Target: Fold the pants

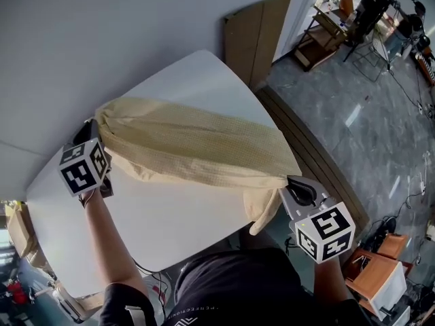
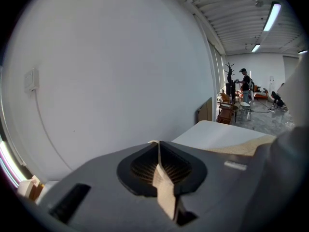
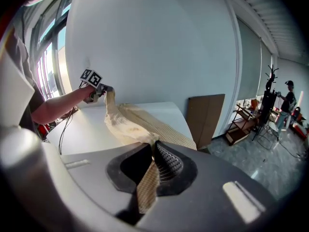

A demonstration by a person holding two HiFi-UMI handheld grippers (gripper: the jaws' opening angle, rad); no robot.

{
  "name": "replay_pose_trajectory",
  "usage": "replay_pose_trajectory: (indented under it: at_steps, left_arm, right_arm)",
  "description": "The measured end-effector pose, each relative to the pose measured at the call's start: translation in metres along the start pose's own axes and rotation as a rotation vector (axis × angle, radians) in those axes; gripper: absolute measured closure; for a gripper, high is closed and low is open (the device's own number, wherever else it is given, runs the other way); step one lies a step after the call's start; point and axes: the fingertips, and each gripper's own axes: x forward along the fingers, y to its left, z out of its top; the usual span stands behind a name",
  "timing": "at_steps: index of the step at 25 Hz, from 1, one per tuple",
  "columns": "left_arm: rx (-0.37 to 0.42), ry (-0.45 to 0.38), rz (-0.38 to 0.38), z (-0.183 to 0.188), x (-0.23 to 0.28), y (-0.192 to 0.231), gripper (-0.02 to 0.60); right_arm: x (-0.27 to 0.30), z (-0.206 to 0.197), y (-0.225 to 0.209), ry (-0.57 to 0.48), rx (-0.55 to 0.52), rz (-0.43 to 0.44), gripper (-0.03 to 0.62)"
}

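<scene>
Head view: the pants (image 1: 197, 148) hang stretched between 2 grippers above the table (image 1: 163, 229). I judge the loose end drooping by the right gripper (image 1: 291, 182) could slide off the edge and spoil the fold.

Left gripper view: the left gripper (image 2: 159, 163) is clamped tight on a pants edge.

Right gripper view: its jaws are likewise pinched on the pants.

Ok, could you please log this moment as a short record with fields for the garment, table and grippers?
surface: white table
garment: pale yellow pants, stretched between both grippers above the table
left gripper: shut on one end of the pants
right gripper: shut on the other end
background: brown board leaning against the wall
</scene>
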Motion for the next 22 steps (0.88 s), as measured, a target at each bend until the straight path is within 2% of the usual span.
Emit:
replay_pose_trajectory:
  at_steps: [6, 12, 22]
  left_arm:
    - [0.013, 0.05, 0.042, 0.011, 0.036, -0.03, 0.571]
    - [0.011, 0.115, 0.068, 0.004, 0.09, -0.059, 0.571]
    - [0.011, 0.211, 0.126, -0.016, 0.136, -0.07, 0.571]
  right_arm:
    - [0.02, 0.0, -0.04, 0.063, -0.023, 0.073, 0.579]
    - [0.049, -0.017, -0.085, 0.137, 0.019, 0.118, 0.579]
    - [0.075, -0.052, -0.121, 0.26, 0.079, 0.17, 0.579]
